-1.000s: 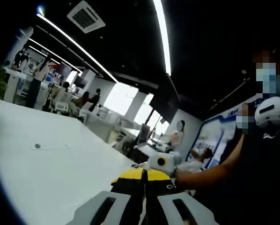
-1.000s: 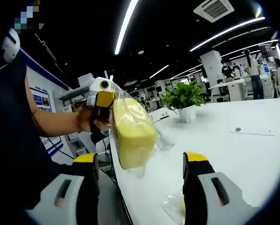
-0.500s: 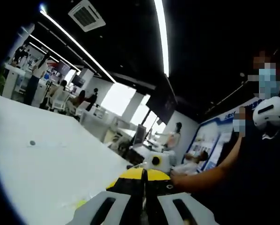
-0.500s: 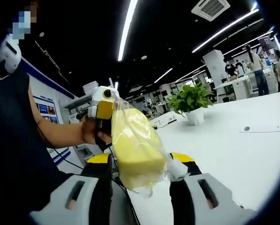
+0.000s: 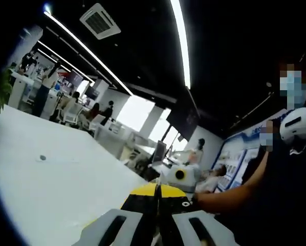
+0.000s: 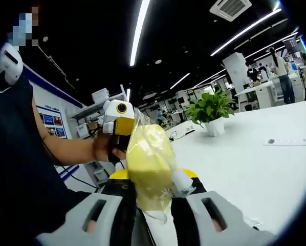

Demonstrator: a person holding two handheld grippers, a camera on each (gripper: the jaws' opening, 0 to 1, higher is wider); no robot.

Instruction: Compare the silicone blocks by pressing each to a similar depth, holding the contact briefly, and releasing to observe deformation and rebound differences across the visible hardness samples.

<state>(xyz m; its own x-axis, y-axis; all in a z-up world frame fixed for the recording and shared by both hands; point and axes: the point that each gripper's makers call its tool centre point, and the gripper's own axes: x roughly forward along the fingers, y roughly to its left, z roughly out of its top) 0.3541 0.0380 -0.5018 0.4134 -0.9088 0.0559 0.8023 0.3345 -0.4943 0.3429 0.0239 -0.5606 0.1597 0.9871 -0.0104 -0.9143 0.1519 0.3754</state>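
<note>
The right tool squeezes a bagged yellow silicone block, which the left tool, closed on the bag's top, holds up above the near edge of the white surface. This looks like the press-and-hold step; next, release and watch the rebound.

Pale yellow silicone block in clear glossy bag, right gripper grey with yellow-tipped black jaws, left gripper same scheme, white table, green plant.
</note>
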